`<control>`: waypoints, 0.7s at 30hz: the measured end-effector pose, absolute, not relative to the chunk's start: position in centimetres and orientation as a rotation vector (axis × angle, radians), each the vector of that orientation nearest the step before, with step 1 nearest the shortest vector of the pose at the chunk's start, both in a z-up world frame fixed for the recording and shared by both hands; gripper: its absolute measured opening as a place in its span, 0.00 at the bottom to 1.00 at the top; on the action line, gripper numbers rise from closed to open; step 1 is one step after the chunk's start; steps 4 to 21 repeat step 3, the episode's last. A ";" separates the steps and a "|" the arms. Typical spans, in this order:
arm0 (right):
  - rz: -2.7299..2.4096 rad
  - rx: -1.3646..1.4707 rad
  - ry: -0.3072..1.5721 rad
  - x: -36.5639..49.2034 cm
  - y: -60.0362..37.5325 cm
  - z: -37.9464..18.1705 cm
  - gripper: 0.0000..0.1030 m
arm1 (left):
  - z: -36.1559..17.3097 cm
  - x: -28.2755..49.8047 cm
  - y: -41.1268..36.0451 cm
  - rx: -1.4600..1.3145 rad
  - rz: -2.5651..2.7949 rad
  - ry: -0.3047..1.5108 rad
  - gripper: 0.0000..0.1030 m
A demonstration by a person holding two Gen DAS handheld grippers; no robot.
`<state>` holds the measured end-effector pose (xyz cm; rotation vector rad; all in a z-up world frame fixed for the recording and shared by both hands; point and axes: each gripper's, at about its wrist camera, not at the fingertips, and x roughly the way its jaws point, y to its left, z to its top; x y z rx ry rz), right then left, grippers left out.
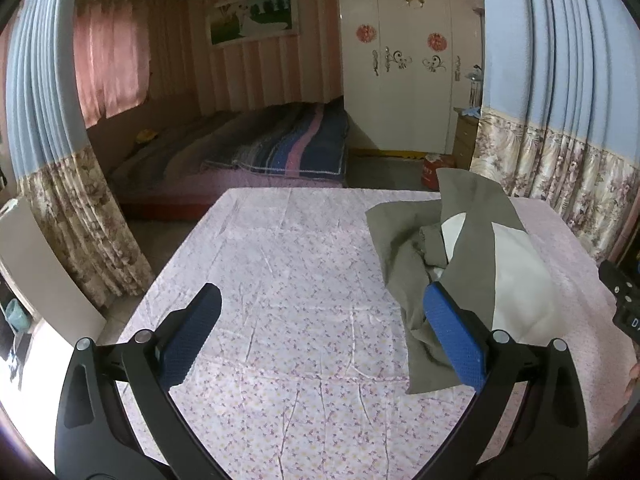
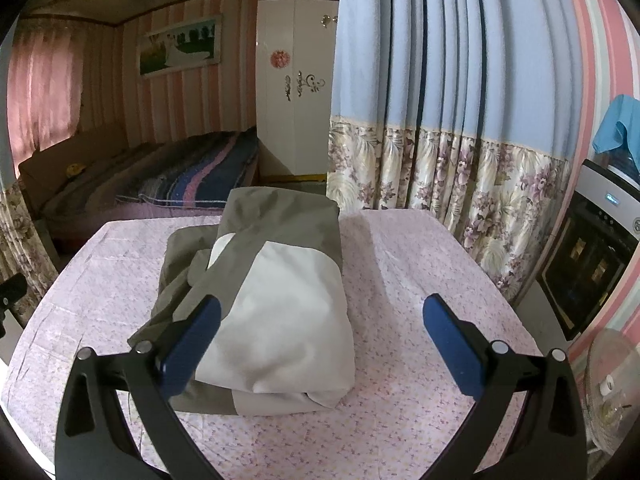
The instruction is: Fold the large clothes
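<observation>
One garment (image 2: 276, 300), olive-grey with white panels, lies bundled and partly folded on the tabletop (image 2: 400, 400), which is covered by a single pink floral cloth. In the right wrist view the bundle sits in the middle of the tabletop, its white panel uppermost at the near end and an olive flap at the far end; in the left wrist view the same garment (image 1: 440, 248) lies toward the right side, rumpled, with a strip of olive fabric crossing over the white part. Two hand-held grippers are in use, each with two blue-padded fingers. The left hand-held gripper (image 1: 322, 336) has its fingers spread wide and holds nothing; its right finger (image 1: 454, 336) shows in front of the garment's near left edge, though whether it touches the fabric cannot be told, and its left finger is over bare cloth. The right hand-held gripper (image 2: 320, 340) is likewise wide open and empty, its left finger (image 2: 192, 340) showing in front of the garment's near left side and its right finger over bare cloth to the right of the bundle. Beyond the tabletop hang two blue curtains with floral hems, one on each side in the left view; farther off stand one bed (image 1: 256, 148) with a striped blanket, one white wardrobe (image 1: 404, 60), and one framed picture (image 1: 254, 14) on the striped wall.
</observation>
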<state>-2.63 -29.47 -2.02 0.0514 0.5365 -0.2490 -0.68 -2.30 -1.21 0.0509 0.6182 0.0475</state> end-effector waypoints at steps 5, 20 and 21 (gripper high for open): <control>-0.250 0.051 0.538 -2.6 -29.6 -2.1 0.98 | -1.4 -0.4 -2.3 0.048 0.044 0.627 0.97; -0.250 0.051 0.538 -2.6 -29.6 -2.1 0.98 | -1.4 -0.4 -2.3 0.048 0.044 0.627 0.97; -0.250 0.051 0.538 -2.6 -29.6 -2.1 0.98 | -1.4 -0.4 -2.3 0.048 0.044 0.627 0.97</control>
